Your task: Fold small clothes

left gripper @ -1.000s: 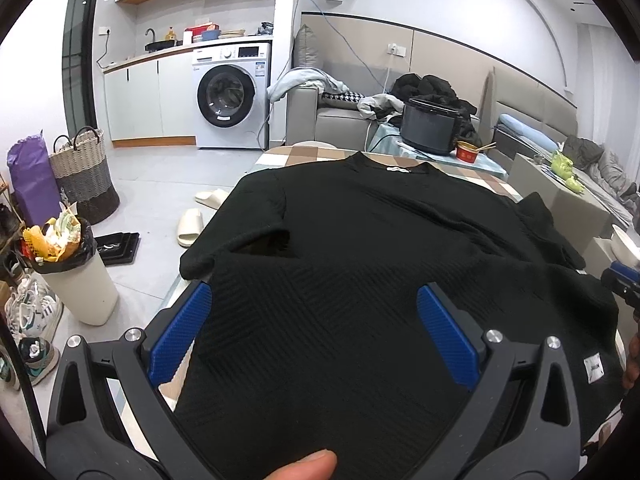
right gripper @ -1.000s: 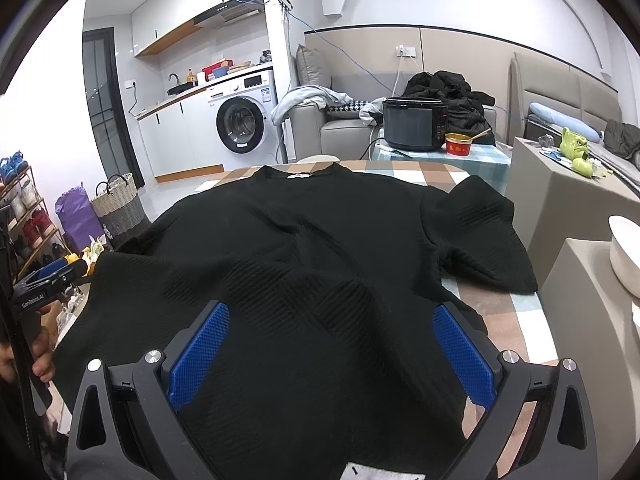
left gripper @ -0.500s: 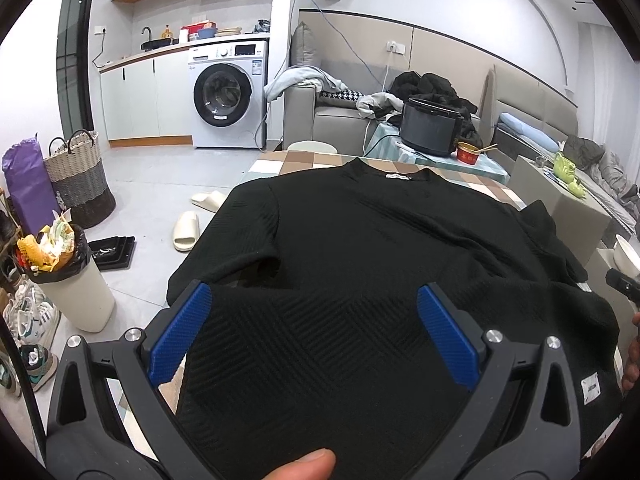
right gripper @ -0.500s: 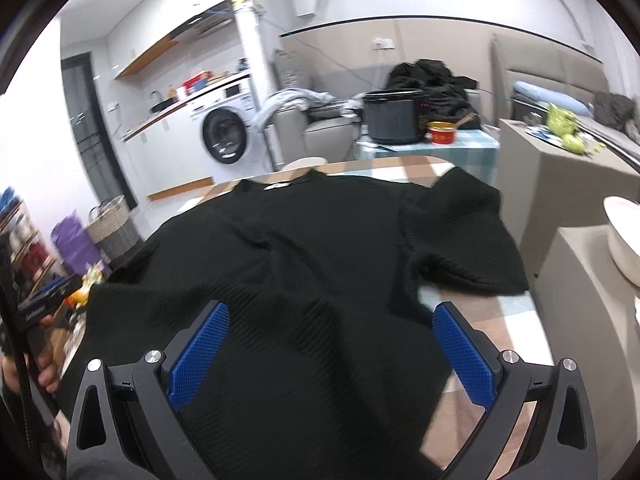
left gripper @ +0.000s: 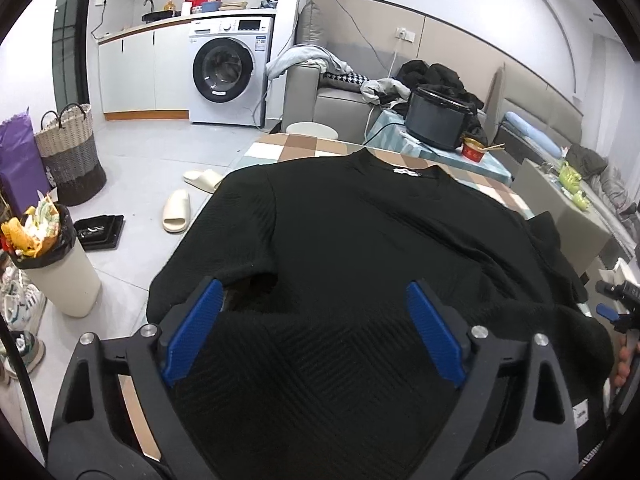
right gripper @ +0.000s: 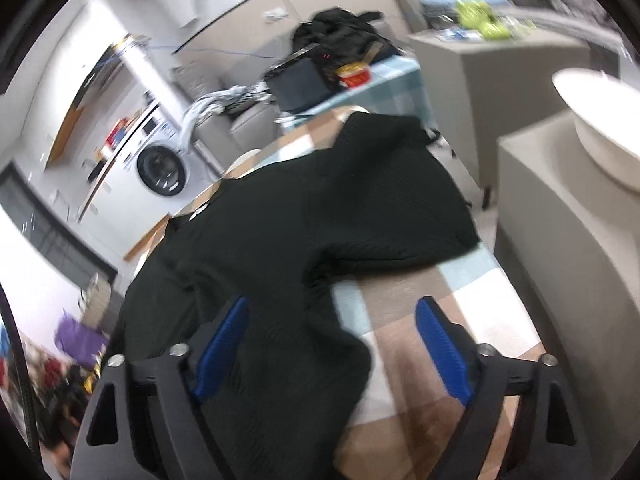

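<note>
1. The black top (left gripper: 360,248) lies spread, collar away, on the checked bench (right gripper: 432,304), filling mid-frame.
2. Left tongs (left gripper: 312,332) and right tongs (right gripper: 332,344) gape, jaws just narrowing, cloth between but not pinched.
3. Judged step: reaching for the hem; next, clamp both corners.
4. Left edge: bin (left gripper: 60,276) holds rubbish; woven basket (left gripper: 72,152), contents unseen.

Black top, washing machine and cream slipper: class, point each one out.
black top (left gripper: 360,240): left wrist view, chest panel.
washing machine (left gripper: 223,69): left wrist view, round door.
cream slipper (left gripper: 176,212): left wrist view, upper strap.
</note>
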The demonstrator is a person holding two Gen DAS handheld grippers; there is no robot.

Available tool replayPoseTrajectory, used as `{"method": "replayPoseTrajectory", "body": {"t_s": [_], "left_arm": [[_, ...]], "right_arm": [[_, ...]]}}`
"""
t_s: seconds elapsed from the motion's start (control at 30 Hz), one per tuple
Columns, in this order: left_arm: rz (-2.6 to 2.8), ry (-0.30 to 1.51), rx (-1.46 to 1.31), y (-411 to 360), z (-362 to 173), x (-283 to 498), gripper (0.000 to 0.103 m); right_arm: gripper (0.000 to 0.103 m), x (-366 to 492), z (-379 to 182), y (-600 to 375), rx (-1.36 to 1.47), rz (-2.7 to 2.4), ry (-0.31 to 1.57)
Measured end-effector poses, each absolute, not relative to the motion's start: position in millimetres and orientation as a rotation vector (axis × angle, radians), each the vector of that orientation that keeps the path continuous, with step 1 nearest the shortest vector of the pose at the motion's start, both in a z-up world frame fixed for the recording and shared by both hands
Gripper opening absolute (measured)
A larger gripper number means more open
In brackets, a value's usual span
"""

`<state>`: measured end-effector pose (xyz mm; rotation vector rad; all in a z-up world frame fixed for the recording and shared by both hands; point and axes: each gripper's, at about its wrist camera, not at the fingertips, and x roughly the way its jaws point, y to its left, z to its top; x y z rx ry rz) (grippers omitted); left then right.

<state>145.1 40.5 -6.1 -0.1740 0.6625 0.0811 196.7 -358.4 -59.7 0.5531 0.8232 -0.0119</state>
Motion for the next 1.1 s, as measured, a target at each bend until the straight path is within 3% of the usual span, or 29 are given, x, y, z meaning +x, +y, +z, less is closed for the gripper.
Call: {"method": "replayPoseTrajectory", "body": {"t_s": [0.47, 0.57, 0.63, 0.73, 1.1], "left_arm": [[0.081, 0.685, -0.175, 35.5, -19.2, 192.6, 0.092], [0.071, 0.690, -0.167, 29.7, -23.5, 199.0, 0.092], [0.068, 0.691, -0.162, 26.9, -26.2, 201.4, 0.092], [0.063, 0.689, -0.165, 23.6, -27.8, 203.7, 0.092], [0.076, 0.668, -0.192, 32.6, -30.4, 191.4, 0.092]], "right_arm": [[0.072, 249.5, -89.2, -406.2, 0.579, -0.172, 0.904], [0.052, 258.1, -89.7, -411.9, 0.552, -0.235, 0.912], [0.020, 262.5, -92.2, -417.3, 0.551, -0.281, 0.919], [0.007, 261.3, -89.6, -423.2, 0.564, -0.300, 0.896], [0.007, 265.7, -11.7, -383.5, 0.360, -0.136, 0.679]]}}
